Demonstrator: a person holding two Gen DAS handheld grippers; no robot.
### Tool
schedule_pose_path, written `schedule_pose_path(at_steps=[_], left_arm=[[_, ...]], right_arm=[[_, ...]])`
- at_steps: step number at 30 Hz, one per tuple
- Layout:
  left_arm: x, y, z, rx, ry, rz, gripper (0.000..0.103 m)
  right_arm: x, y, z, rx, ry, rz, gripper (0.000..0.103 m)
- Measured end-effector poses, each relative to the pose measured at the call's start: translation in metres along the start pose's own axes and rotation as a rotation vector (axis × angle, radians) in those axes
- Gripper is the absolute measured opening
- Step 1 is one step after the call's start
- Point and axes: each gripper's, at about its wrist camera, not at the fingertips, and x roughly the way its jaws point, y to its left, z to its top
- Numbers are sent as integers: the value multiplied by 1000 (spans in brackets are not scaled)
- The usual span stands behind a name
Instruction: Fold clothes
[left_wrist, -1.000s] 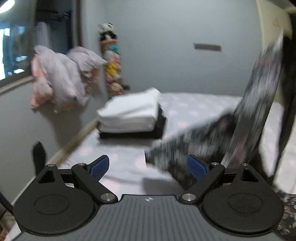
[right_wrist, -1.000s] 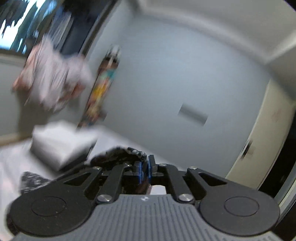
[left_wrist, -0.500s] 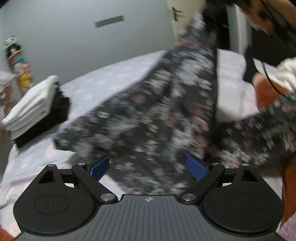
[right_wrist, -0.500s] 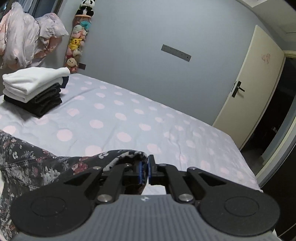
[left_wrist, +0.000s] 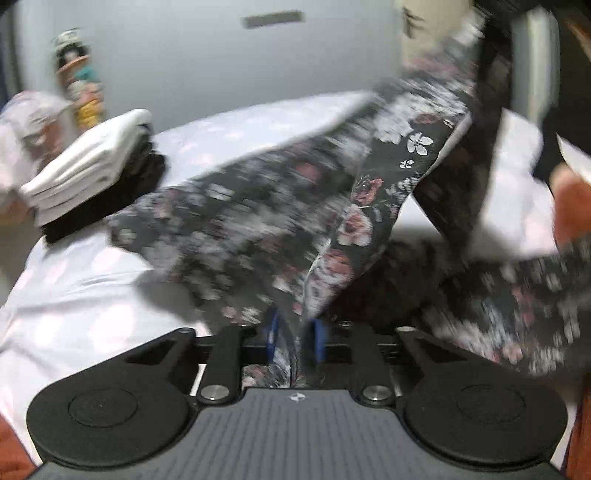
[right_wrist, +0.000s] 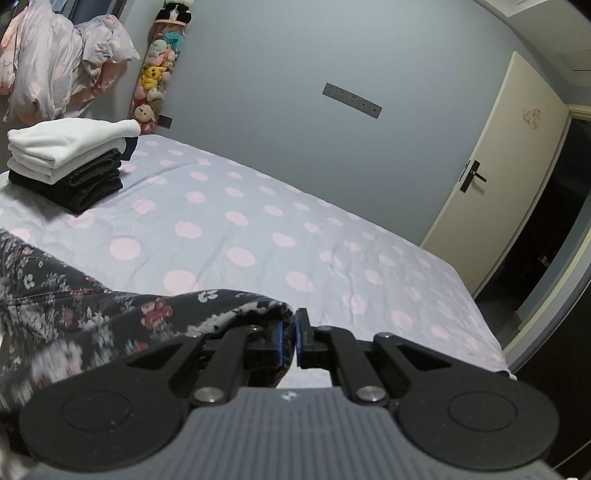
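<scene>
A dark floral garment (left_wrist: 280, 206) hangs stretched in the air over the bed, blurred by motion. My left gripper (left_wrist: 294, 338) is shut on a fold of it, with cloth between the blue pads. In the right wrist view the same floral garment (right_wrist: 110, 314) drapes to the left and low. My right gripper (right_wrist: 290, 341) is shut on its edge above the polka-dot bed sheet (right_wrist: 258, 236).
A stack of folded white and black clothes (right_wrist: 70, 162) sits at the bed's far left corner; it also shows in the left wrist view (left_wrist: 92, 173). Bedding (right_wrist: 55, 55) and plush toys (right_wrist: 155, 74) hang on the wall. A door (right_wrist: 495, 177) stands at right.
My left gripper, open before, has closed on the floral garment. The garment has swung across in front of it. My right gripper stays shut on the cloth and has steadied.
</scene>
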Motion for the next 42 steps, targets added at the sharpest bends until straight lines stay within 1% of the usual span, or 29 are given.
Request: schedule_pose_path(at_steps=[5,9,12,17,19,21,23,25,27,29,30,33,37,39,42], left_arm=[[-38,37,18,-140,-112,83,6],[-85,68,37,-220,-215,150,7],[-125,86,50,-249,-273,183,7],[-199,108,63,-296,-390,220,7],[-225,115,65,-323,-422,216,7],[-244,119,66,-336,-463,224,7],[-251,119,71,-334,-488,242,7],[-250,119,76,-324,-495,260,7],[-230,123,81,-316,-445,257,7],[-203,129,84,-310,-378,234,7],[-185,133,87,-303,-339,225,7],[-140,140,95,-260,-263,210,7],[-81,150,116,-193,-187,195,6],[-57,150,124,-154,-159,198,6],[-19,153,136,-139,-98,180,6]], right_arm=[[-33,-8,4,24,-34,32,7],[-78,-9,14,8,-118,55,7],[-116,-12,22,16,-183,99,7],[-176,-12,30,1,-286,138,7],[-196,-14,33,15,-321,159,7],[-195,-11,35,20,-323,164,7],[-194,-9,37,25,-324,168,7],[-193,-7,39,30,-325,173,7],[-192,-4,40,36,-327,177,7],[-189,-1,42,40,-324,181,7],[-175,2,40,37,-300,177,7],[-127,15,36,14,-229,154,7],[-58,29,33,-1,-134,124,7],[-25,32,34,-7,-99,110,7],[20,36,36,-8,-60,95,7]])
